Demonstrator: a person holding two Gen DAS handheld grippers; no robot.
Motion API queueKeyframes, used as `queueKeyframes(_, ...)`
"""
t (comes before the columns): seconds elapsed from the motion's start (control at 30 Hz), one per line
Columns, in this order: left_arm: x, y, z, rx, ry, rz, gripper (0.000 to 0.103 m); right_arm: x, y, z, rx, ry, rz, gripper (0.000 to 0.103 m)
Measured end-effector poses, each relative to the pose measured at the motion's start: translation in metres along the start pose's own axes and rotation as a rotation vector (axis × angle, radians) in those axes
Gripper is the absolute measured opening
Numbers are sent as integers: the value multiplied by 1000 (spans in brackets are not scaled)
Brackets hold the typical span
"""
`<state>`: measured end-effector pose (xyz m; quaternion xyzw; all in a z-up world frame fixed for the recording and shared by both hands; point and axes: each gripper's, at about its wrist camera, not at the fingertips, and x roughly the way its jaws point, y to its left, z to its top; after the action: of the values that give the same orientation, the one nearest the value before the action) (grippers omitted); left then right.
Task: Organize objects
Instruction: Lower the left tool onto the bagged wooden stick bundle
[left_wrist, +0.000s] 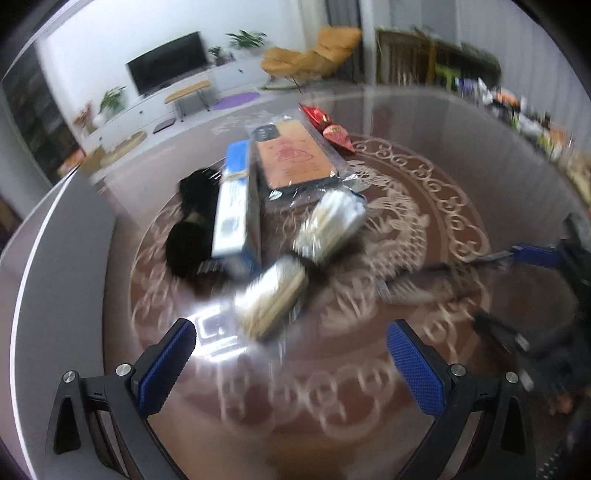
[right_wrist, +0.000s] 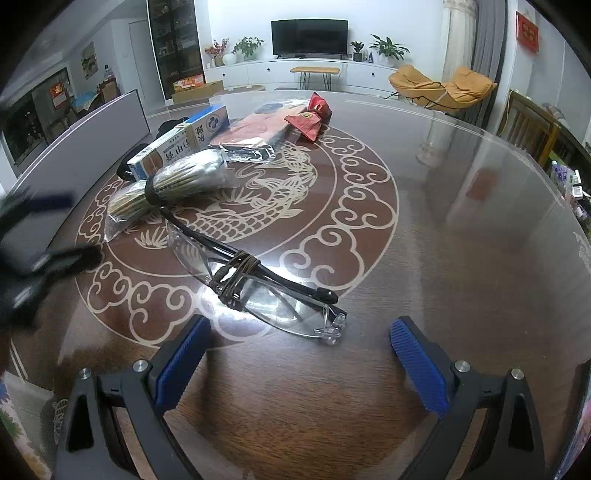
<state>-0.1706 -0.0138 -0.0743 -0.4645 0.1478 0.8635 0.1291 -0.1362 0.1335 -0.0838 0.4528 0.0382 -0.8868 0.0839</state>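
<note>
Both claws gape empty – right claw (right_wrist: 299, 354) faces glasses (right_wrist: 255, 284) lying upper-left to lower-right; left claw (left_wrist: 291, 358) view blurs them.

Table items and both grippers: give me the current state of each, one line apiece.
Left gripper: open, empty, above the table.
Right gripper: open, empty, near the glasses.
Glasses: folded, cord wound around them, lying flat.
Blue box: closed, on its side.
Cotton swab packs: sealed, lying together.
Phone case: in clear packaging, flat.
Red packets: sealed, at the far end.
</note>
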Motion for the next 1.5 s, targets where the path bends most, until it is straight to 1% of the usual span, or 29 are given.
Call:
queueKeyframes(0.13,38,0,25,61,41,19,103,-2,-1,0,5,-8,-2,98)
queueKeyframes(0.2,46,7,32,40,33,-26,103,-2,-1,0,6,-10,-1,98)
queueKeyframes(0.23,51,11,35,22,42,-51,103,-2,-1,0,7,-11,2,98)
queueKeyframes(0.27,54,14,36,8,44,-72,101,-2,-1,0,7,-11,4,98)
queueKeyframes(0.3,54,17,36,-4,33,-91,86,-2,-1,0,8,-10,7,98)
queueKeyframes(0.33,53,21,33,-27,13,-129,77,-2,-1,0,9,-9,9,98)
queueKeyframes(0.37,52,25,31,-51,-1,-140,63,-1,-1,0,11,-8,10,98)
queueKeyframes(0.4,50,26,28,-64,-13,-130,52,-1,-1,0,13,-7,10,98)
queueKeyframes(0.47,44,25,19,-91,-27,-120,42,-1,-2,0,18,-6,12,98)
queueKeyframes(0.5,40,25,12,-109,-29,-115,39,-1,-3,-1,20,-7,12,98)
queueKeyframes(0.6,21,21,-19,-173,-30,-98,38,-2,-3,-1,24,-10,9,98)
queueKeyframes(0.67,4,13,-47,-198,-27,-83,38,-3,-4,-1,28,-12,5,98)
queueKeyframes(0.77,-22,3,-85,-207,-27,-65,39,-4,-4,-1,28,-17,4,98)
queueKeyframes(0.83,-32,1,-102,-208,-35,-48,45,-4,-4,-1,27,-17,4,98)
queueKeyframes(0.87,-34,3,-107,-208,-35,-42,64,-4,-4,-1,27,-17,2,98)
queueKeyframes(0.9,-33,4,-111,-207,-29,-41,89,-3,-4,-1,27,-17,2,98)
queueKeyframes(0.93,-29,3,-112,-205,-18,-37,96,-3,-4,-1,27,-16,0,98)
queueKeyframes(0.97,-28,2,-114,-201,-27,-27,100,-3,-4,-1,28,-16,-1,98)
queueKeyframes(1.03,-28,2,-114,-206,-27,-31,101,-4,-4,-1,30,-18,0,98)
queueKeyframes(1.07,-27,2,-114,-204,-23,-32,103,-4,-5,-1,31,-19,0,98)
queueKeyframes(1.5,-27,2,-111,-199,-22,-38,103,-6,-5,-2,34,-23,1,98)
